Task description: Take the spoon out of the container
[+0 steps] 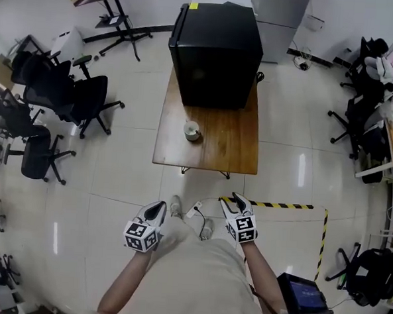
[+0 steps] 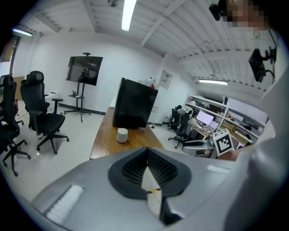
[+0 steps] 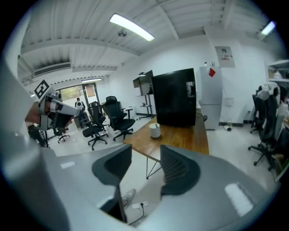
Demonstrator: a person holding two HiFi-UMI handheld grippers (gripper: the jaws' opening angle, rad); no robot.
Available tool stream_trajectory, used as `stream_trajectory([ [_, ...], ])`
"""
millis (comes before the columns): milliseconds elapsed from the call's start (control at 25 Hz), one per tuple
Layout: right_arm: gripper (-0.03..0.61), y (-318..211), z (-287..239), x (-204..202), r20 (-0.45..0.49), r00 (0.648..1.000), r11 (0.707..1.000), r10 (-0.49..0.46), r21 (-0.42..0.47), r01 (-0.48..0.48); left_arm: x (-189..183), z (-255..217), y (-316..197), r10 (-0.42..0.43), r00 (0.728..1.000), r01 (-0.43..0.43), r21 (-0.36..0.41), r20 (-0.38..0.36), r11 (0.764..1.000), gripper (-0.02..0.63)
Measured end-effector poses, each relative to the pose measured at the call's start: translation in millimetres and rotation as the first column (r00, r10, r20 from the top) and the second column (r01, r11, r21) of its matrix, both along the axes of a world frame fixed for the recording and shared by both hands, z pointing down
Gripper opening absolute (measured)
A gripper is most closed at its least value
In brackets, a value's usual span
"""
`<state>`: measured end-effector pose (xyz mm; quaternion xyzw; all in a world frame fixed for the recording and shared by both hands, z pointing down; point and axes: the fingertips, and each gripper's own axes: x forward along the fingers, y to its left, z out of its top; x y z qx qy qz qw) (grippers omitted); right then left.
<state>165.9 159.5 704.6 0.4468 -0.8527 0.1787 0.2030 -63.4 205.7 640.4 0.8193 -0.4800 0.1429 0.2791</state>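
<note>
While both grippers hang short of the wooden table (image 1: 227, 151), the white container (image 1: 192, 130) stands on it well ahead of them, untouched.

Left gripper (image 1: 157, 209): jaws together, nothing between them; right gripper (image 1: 237, 203): jaws apart, only floor and the table edge between them. Head view puts the container ahead of the gap between the two grippers, closer to the left one's line, just in front of the black cabinet (image 1: 216, 55) at the table's far end. Left gripper view shows the container (image 2: 122, 135) above its closed tips, far off; right gripper view has it (image 3: 155, 130) above the open jaws. Spoon too small to make out in the container.
</note>
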Motion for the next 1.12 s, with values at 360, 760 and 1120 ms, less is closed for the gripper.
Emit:
stream_trajectory([
  [360, 0.194, -43.1, -38.0, -25.8, -0.02, 0.999, 0.995, -0.039, 0.09, 0.041, -4.1, 14.4, -12.0, 0.02, 0.999, -0.02, -0.004, -0.04, 1.0, -0.011],
  [760, 0.183, -111.7, -37.3, -46.8, -0.069, 0.996, 0.997, 0.065, 0.044, -0.062, -38.4, 6.4, -138.7, 0.137, 0.99, -0.136, 0.022, -0.041, 0.99, -0.011],
  [1120, 0.17, -192.4, -27.6, -92.8, -0.15, 0.984, 0.995, 0.095, 0.011, -0.094, -63.7, 16.7, -223.9, 0.26, 0.963, -0.259, 0.014, -0.073, 0.966, -0.011],
])
